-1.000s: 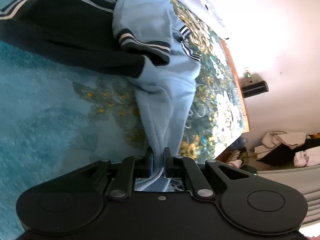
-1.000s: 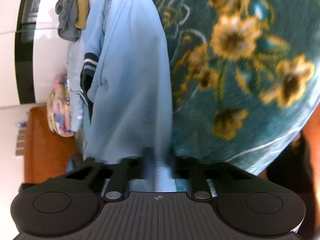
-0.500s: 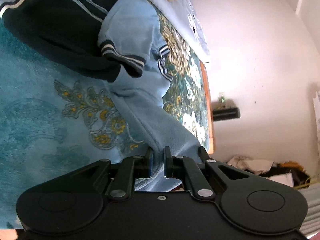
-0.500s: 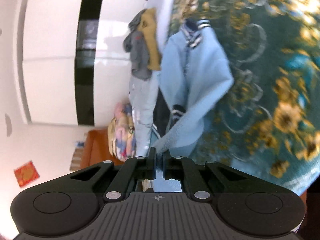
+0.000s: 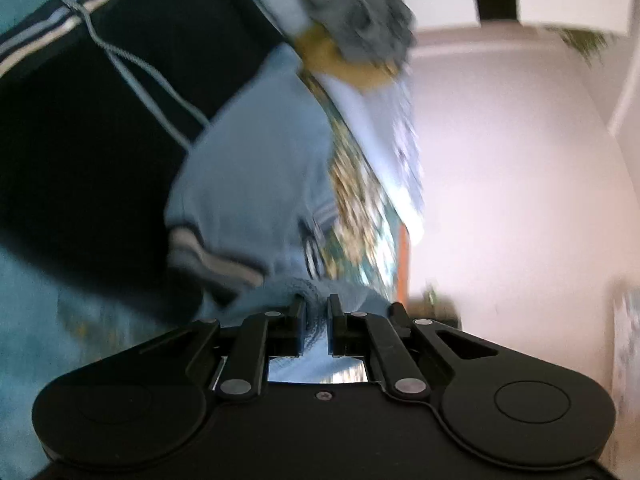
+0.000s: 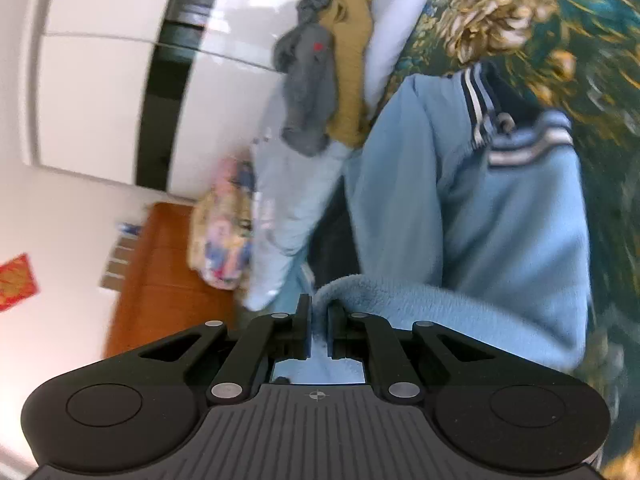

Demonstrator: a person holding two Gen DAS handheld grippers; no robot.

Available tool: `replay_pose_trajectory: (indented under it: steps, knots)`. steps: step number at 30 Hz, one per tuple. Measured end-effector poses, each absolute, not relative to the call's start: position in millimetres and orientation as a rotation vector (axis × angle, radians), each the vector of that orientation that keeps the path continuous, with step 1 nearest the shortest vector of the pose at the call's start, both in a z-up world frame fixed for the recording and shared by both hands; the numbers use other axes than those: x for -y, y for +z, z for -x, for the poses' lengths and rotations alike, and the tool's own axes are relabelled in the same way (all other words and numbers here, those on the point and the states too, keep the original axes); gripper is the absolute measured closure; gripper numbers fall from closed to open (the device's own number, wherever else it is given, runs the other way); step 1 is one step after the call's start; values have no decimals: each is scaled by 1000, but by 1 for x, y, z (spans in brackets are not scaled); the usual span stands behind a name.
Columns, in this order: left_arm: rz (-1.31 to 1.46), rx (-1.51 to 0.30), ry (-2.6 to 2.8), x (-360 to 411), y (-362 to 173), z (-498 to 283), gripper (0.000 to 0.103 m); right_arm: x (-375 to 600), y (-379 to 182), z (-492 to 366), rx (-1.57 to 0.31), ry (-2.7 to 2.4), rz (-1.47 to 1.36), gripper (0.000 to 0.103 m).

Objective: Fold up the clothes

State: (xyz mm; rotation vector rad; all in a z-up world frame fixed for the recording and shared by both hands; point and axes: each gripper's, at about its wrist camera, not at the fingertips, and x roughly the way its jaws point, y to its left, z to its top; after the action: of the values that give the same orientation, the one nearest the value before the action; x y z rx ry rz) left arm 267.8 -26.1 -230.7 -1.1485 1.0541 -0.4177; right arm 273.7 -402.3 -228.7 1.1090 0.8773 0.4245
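Light blue fleece jacket [image 6: 480, 220], striped cuffs: lies on floral teal bedspread [image 6: 580, 20], near edge lifted. Left gripper [image 5: 316, 308] and right gripper [image 6: 319, 308]: fingers of both clenched on the fleece. Far: grey and mustard clothes [image 6: 332, 72] piled.

A: What is my left tool [image 5: 316, 312] made of?

B: Matt black plastic, with small dull metal rivets. It is pinched on the light blue jacket [image 5: 256, 184], a soft, fuzzy fleece with ribbed knit cuffs.

A: And my right tool [image 6: 319, 320]?

B: The same plastic, ridged at the bottom of the frame. The bedspread [image 6: 592, 32] at upper right is woven cloth with a faint sheen. The wardrobe [image 6: 100, 80] at upper left looks glossy and smooth; the cabinet [image 6: 160, 280] below it is polished wood.
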Motion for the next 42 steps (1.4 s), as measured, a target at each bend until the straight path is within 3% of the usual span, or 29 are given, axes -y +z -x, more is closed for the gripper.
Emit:
replay_pose_trajectory:
  steps: [8,15,17,18,21,24,29,36,42]
  knots:
    - [1186,-1108,-257,28,-271,-325,95,384,-288,-375,-1131,329,-1012,97]
    - [1178,-1199,-171,34,-301,-340,92,377,-313,-389,-1262,323,-940,97]
    - [1184,-1197,-174,33,-298,-338,87,374,-308,-389,-1273,325,-912,97]
    - [1186,-1194,-180,32,-296,-337,78,373,-304,-388,-1272,329,-895,93]
    - [1156,-1176,-231,27,-281,-330,61,369,-280,-369,-1227,353,-830,73]
    - [1084,-1185,-262,22,-267,-320,59,369,-259,-339,-1178,332,-779,69]
    - [1048,-1158,-283,8,-250,-288,59,381,-248,-272,-1129,250,-801,67]
    - [944,-1219,-383,28,-256,-240,56,390,-287,-187,-1186,167,-963,66]
    - [716,-1223,-406,58,-282,-229,55,378,-319,-181,-1165,183,-978,66]
